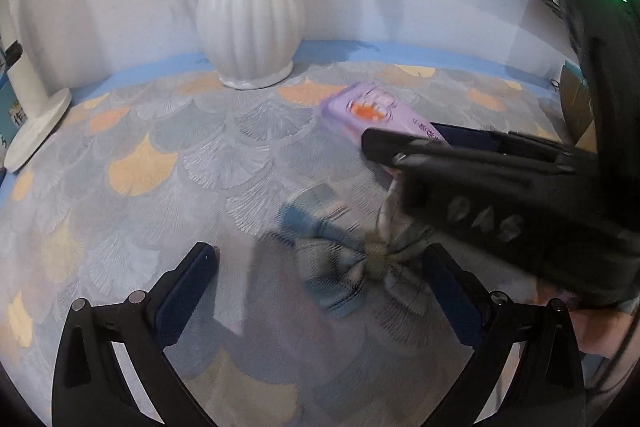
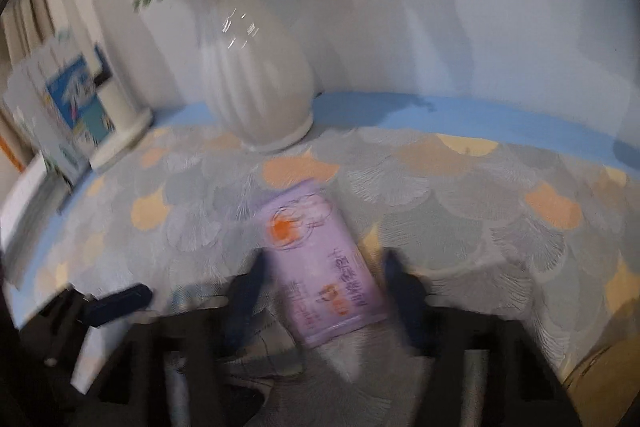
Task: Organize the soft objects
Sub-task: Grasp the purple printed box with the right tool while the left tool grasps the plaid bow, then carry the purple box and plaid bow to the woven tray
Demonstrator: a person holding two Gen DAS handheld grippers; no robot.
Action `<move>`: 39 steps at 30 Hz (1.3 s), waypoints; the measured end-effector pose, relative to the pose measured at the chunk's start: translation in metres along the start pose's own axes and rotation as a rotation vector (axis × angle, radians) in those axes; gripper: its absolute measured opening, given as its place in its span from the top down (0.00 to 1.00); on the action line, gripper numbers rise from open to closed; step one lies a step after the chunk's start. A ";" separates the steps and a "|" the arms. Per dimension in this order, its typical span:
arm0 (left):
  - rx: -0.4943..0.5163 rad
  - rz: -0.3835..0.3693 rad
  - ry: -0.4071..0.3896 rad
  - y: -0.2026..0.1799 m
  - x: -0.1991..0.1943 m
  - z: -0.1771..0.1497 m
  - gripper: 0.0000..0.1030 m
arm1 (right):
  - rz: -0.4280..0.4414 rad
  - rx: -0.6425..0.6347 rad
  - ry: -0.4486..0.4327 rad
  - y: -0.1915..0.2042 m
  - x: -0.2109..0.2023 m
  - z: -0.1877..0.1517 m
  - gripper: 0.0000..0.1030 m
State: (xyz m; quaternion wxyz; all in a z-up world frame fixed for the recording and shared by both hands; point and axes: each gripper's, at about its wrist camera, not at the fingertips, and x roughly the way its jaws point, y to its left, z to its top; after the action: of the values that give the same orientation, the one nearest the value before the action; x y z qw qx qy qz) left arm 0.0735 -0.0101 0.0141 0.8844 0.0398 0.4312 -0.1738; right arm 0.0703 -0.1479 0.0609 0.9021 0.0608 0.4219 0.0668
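Observation:
A blue and grey plaid fabric bow lies on the patterned tablecloth, blurred. My left gripper is open above it, with the bow between the fingers, nearer the right one. A soft purple tissue pack lies beyond it. My right gripper reaches in from the right over that pack. In the right wrist view the tissue pack lies between the open fingers of the right gripper, which do not touch it. The left gripper's finger shows at the lower left.
A white ribbed vase with flowers stands at the back by the wall. A white lamp base and a blue and white box stand at the left. A cardboard box is at the right edge.

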 end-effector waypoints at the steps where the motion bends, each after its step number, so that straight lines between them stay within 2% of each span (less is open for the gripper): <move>1: 0.013 0.002 0.002 -0.003 0.002 0.001 0.01 | 0.027 0.036 -0.009 -0.007 -0.002 0.000 0.61; 2: 0.028 0.012 0.006 -0.007 0.003 0.002 0.01 | 0.049 0.075 -0.016 -0.016 -0.004 -0.001 0.64; 3: 0.042 0.021 0.003 -0.010 0.004 0.003 0.12 | 0.057 0.100 -0.023 -0.019 -0.003 0.000 0.64; 4: 0.053 0.003 -0.018 -0.013 0.000 0.003 0.24 | 0.060 0.123 -0.035 -0.021 -0.005 -0.001 0.64; 5: 0.056 -0.031 -0.029 -0.017 0.001 0.004 0.44 | 0.057 0.145 -0.048 -0.025 -0.007 -0.002 0.64; 9: 0.056 -0.057 -0.044 -0.016 -0.003 0.004 0.56 | 0.055 0.182 -0.081 -0.029 -0.013 -0.003 0.64; 12: -0.013 -0.107 -0.058 -0.001 -0.007 0.003 0.59 | 0.064 0.183 -0.114 -0.029 -0.019 -0.003 0.64; 19: -0.161 -0.136 -0.115 0.027 -0.018 -0.003 0.62 | 0.070 0.186 -0.147 -0.025 -0.035 -0.016 0.64; 24: -0.223 -0.167 -0.153 0.040 -0.025 -0.008 0.62 | 0.059 0.135 -0.154 -0.010 -0.046 -0.027 0.64; 29: -0.275 -0.194 -0.190 0.051 -0.027 -0.010 0.62 | 0.089 0.110 -0.168 0.001 -0.064 -0.049 0.64; 33: -0.295 -0.177 -0.201 0.053 -0.030 -0.015 0.62 | 0.116 0.129 -0.176 0.005 -0.081 -0.072 0.64; 39: -0.337 -0.175 -0.200 0.057 -0.044 -0.041 0.62 | 0.144 0.114 -0.165 0.016 -0.101 -0.099 0.64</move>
State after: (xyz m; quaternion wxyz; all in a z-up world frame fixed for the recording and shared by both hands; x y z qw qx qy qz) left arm 0.0376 0.0645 0.0183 0.8986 -0.1638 0.3660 -0.1785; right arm -0.0715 -0.1441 0.0766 0.9218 0.1474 0.3437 0.1019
